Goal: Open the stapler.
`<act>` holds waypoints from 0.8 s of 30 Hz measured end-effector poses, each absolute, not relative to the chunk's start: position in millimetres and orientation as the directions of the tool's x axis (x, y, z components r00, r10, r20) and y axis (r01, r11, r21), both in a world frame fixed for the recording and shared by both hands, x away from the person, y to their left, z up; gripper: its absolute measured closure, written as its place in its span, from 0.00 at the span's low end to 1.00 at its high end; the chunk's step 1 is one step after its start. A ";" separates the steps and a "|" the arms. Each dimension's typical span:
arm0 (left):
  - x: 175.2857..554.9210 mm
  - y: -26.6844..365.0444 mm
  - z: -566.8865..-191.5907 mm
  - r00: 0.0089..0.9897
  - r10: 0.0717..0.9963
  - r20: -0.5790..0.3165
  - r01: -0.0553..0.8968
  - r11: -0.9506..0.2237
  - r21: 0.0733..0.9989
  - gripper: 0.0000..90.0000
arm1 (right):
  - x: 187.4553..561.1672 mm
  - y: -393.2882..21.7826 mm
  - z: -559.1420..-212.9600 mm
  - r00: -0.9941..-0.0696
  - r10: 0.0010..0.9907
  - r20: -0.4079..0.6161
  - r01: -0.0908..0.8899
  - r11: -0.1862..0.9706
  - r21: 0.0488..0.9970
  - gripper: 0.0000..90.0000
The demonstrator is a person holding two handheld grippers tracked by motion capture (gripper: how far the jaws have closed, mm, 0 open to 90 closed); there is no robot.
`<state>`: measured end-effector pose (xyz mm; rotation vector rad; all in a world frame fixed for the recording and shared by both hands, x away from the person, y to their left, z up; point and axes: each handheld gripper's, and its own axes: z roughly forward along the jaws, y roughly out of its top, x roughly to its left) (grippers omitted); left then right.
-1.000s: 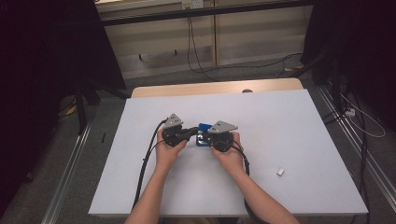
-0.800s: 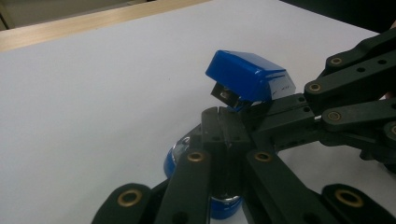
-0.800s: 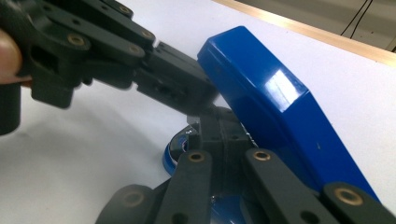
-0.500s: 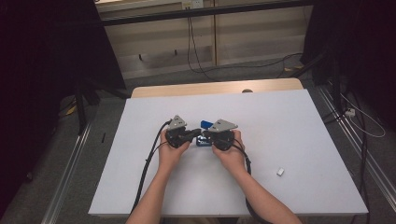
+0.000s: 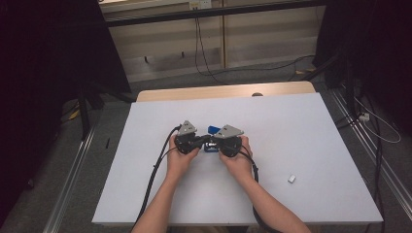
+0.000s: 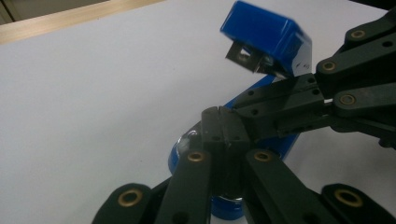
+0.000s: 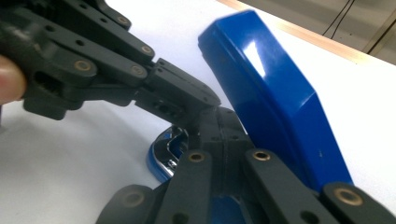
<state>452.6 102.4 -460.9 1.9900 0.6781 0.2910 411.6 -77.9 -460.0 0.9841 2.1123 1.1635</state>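
Centrally on white surface (image 5: pixel 301 145): left tongs (image 5: pixel 203 141), right tongs (image 5: pixel 212 144) both closed, meeting over open blue stapler (image 5: pixel 212 130).

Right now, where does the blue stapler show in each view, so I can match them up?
High view: the blue stapler lies mid-table between the left gripper and right gripper.
Left gripper view: its raised top is upper right, its base under the jaws.
Right gripper view: the top fills the right half.
Shared landmark: the white table with its wooden far edge.
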 end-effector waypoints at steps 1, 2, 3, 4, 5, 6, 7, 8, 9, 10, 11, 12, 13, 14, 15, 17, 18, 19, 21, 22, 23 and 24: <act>452.5 101.2 -461.8 0.818 0.571 -0.068 0.332 -0.373 0.866 1.00 | 411.9 -78.3 -459.6 -0.589 0.802 -0.102 0.340 0.361 0.868 1.00; 452.0 100.4 -461.3 0.817 0.574 -0.062 0.331 -0.378 0.865 1.00 | 412.1 -78.6 -458.5 -0.580 0.808 -0.105 0.339 0.357 0.871 1.00; 452.2 100.5 -460.8 0.819 0.572 -0.055 0.328 -0.386 0.862 1.00 | 412.2 -79.6 -457.0 -0.571 0.815 -0.101 0.340 0.346 0.874 1.00; 452.2 100.4 -460.9 0.818 0.573 -0.058 0.330 -0.384 0.862 1.00 | 411.9 -79.8 -456.6 -0.570 0.815 -0.105 0.337 0.349 0.874 1.00; 452.2 100.3 -461.1 0.816 0.574 -0.064 0.334 -0.378 0.863 1.00 | 411.9 -79.8 -456.6 -0.570 0.815 -0.105 0.337 0.349 0.874 1.00; 452.0 100.1 -460.7 0.817 0.573 -0.057 0.330 -0.386 0.862 1.00 | 410.9 -80.6 -454.9 -0.559 0.820 -0.121 0.329 0.354 0.875 1.00; 452.0 100.1 -460.7 0.817 0.573 -0.057 0.330 -0.386 0.862 1.00 | 410.9 -80.6 -454.9 -0.559 0.820 -0.121 0.329 0.354 0.875 1.00; 452.0 100.1 -460.8 0.817 0.574 -0.057 0.331 -0.385 0.862 1.00 | 410.8 -81.4 -454.0 -0.555 0.823 -0.116 0.332 0.348 0.877 1.00; 452.0 100.1 -461.0 0.816 0.575 -0.062 0.333 -0.380 0.863 1.00 | 410.8 -83.5 -451.7 -0.542 0.833 -0.113 0.334 0.337 0.880 1.00; 452.2 100.1 -461.0 0.816 0.575 -0.061 0.332 -0.380 0.863 1.00 | 410.8 -83.5 -451.7 -0.542 0.833 -0.113 0.334 0.337 0.880 1.00; 451.9 99.7 -460.8 0.815 0.576 -0.060 0.334 -0.382 0.862 1.00 | 411.0 -84.6 -451.0 -0.538 0.836 -0.109 0.335 0.331 0.882 1.00; 452.0 99.7 -460.5 0.815 0.576 -0.058 0.334 -0.386 0.860 1.00 | 410.7 -85.6 -450.1 -0.531 0.841 -0.106 0.338 0.325 0.883 1.00; 452.3 100.0 -460.7 0.817 0.574 -0.057 0.331 -0.385 0.861 1.00 | 410.1 -85.7 -449.7 -0.525 0.844 -0.113 0.335 0.327 0.884 1.00; 452.3 100.0 -460.7 0.817 0.574 -0.057 0.331 -0.385 0.861 1.00 | 410.1 -85.7 -449.7 -0.525 0.844 -0.113 0.335 0.327 0.884 1.00; 452.4 99.9 -461.0 0.819 0.571 -0.061 0.331 -0.383 0.863 1.00 | 409.7 -86.5 -448.8 -0.515 0.850 -0.111 0.336 0.320 0.886 1.00; 452.5 99.7 -460.5 0.819 0.571 -0.058 0.331 -0.387 0.860 1.00 | 409.6 -88.5 -447.1 -0.503 0.857 -0.117 0.339 0.320 0.885 1.00; 452.6 99.6 -460.5 0.819 0.570 -0.058 0.331 -0.388 0.860 1.00 | 409.6 -88.5 -447.1 -0.503 0.857 -0.117 0.339 0.320 0.885 1.00; 452.8 99.8 -460.7 0.819 0.570 -0.062 0.333 -0.384 0.861 1.00 | 409.8 -90.6 -445.7 -0.495 0.861 -0.115 0.341 0.315 0.886 1.00; 453.1 100.1 -460.9 0.820 0.568 -0.062 0.331 -0.384 0.862 1.00 | 410.1 -96.0 -443.2 -0.479 0.870 -0.117 0.346 0.310 0.886 1.00; 453.0 99.9 -460.8 0.821 0.568 -0.063 0.332 -0.384 0.861 1.00 | 409.7 -101.1 -440.9 -0.470 0.876 -0.112 0.345 0.299 0.890 1.00; 452.9 99.8 -460.7 0.821 0.568 -0.061 0.331 -0.386 0.861 1.00 | 409.7 -101.1 -440.9 -0.470 0.876 -0.112 0.345 0.299 0.890 1.00; 452.8 99.7 -460.6 0.821 0.568 -0.061 0.332 -0.387 0.860 1.00 | 409.6 -104.2 -438.2 -0.461 0.879 -0.118 0.343 0.299 0.890 1.00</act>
